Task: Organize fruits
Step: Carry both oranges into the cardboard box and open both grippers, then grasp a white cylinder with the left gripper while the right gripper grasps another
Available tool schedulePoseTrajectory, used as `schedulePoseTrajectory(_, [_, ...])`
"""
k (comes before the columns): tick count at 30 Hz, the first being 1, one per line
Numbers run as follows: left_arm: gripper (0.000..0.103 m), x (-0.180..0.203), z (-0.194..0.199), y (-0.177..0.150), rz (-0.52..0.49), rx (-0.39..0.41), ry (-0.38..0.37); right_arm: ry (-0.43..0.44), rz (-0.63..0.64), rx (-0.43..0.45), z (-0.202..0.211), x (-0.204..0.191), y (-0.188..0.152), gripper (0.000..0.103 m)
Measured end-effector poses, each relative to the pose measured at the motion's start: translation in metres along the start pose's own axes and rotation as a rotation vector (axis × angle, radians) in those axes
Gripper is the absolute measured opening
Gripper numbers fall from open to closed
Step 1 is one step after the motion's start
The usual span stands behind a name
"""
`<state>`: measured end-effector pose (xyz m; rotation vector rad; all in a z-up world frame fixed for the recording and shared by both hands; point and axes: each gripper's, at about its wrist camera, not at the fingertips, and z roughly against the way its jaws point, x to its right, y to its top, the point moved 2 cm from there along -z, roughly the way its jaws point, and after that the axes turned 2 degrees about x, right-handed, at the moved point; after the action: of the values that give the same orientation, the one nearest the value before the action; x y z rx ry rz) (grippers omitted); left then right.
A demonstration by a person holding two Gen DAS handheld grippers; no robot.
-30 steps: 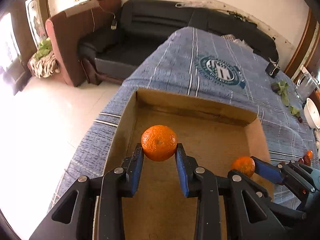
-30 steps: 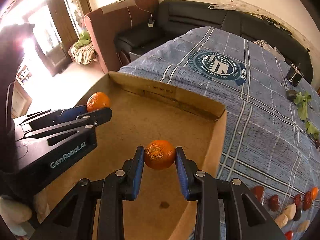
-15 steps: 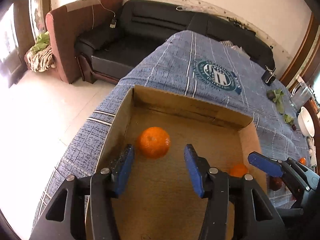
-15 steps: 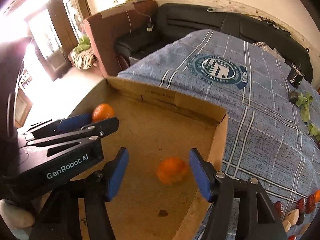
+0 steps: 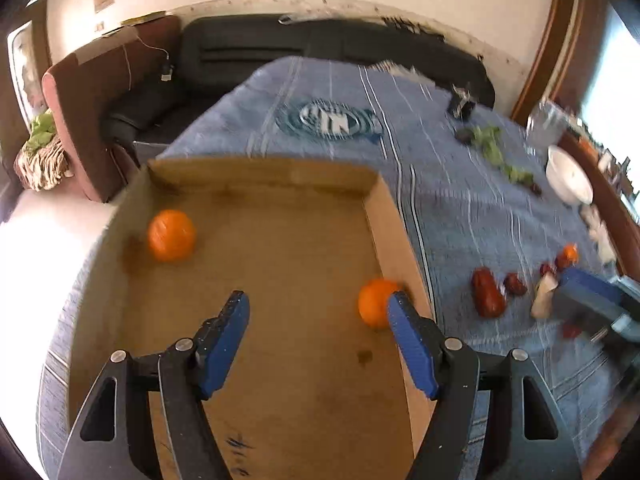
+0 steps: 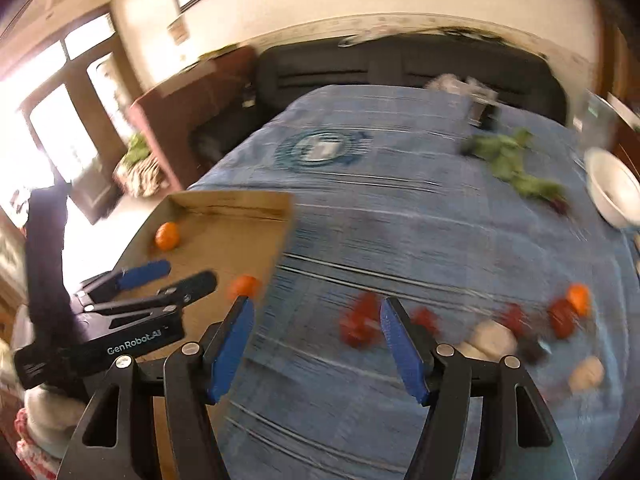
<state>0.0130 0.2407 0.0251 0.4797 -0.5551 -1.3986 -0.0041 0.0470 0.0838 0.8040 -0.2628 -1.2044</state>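
Left gripper [image 5: 318, 312] hangs over the cardboard box [image 5: 260, 170], jaws spread wide and holding nothing. Two oranges lie on the box floor. One orange [image 5: 172, 235] sits near the far left corner, close to the left wall. The second orange [image 5: 374, 302] sits against the right wall, partly hidden behind the left gripper's right finger [image 5: 412, 344].

Right gripper [image 6: 316, 322] hangs over the blue striped cloth [image 6: 400, 208] beside the box, jaws likewise released and bare. Right view is motion-blurred. In it the box [image 6: 236, 204] lies to the left, with the far orange [image 6: 167, 236] in its back corner and the near orange [image 6: 244, 286] by the right wall.

Loose on the cloth beyond the right gripper: red fruits [image 6: 360, 320], a small orange fruit [image 6: 579, 299] and pale lumps [image 6: 490, 338]; blur prevents telling what kind they are. Further back, green leaves [image 6: 512, 160] and a white bowl [image 6: 612, 192] at the right edge. A dark sofa [image 5: 280, 60] stands behind
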Motion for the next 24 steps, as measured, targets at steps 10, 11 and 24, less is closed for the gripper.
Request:
schedulePoseTrajectory(10, [0.071, -0.006, 0.005, -0.025, -0.034, -0.096, 0.013, -0.154, -0.174, 0.063, 0.068, 0.122, -0.030, 0.074])
schedulePoseTrajectory(11, [0.071, -0.008, 0.006, -0.024, -0.026, -0.091, 0.007, -0.163, -0.189, 0.066, 0.072, 0.131, -0.034, 0.074])
schedulePoseTrajectory(24, [0.086, 0.080, 0.097, -0.009, -0.118, 0.204, -0.139, -0.217, -0.291, 0.051, 0.067, 0.191, -0.058, 0.075])
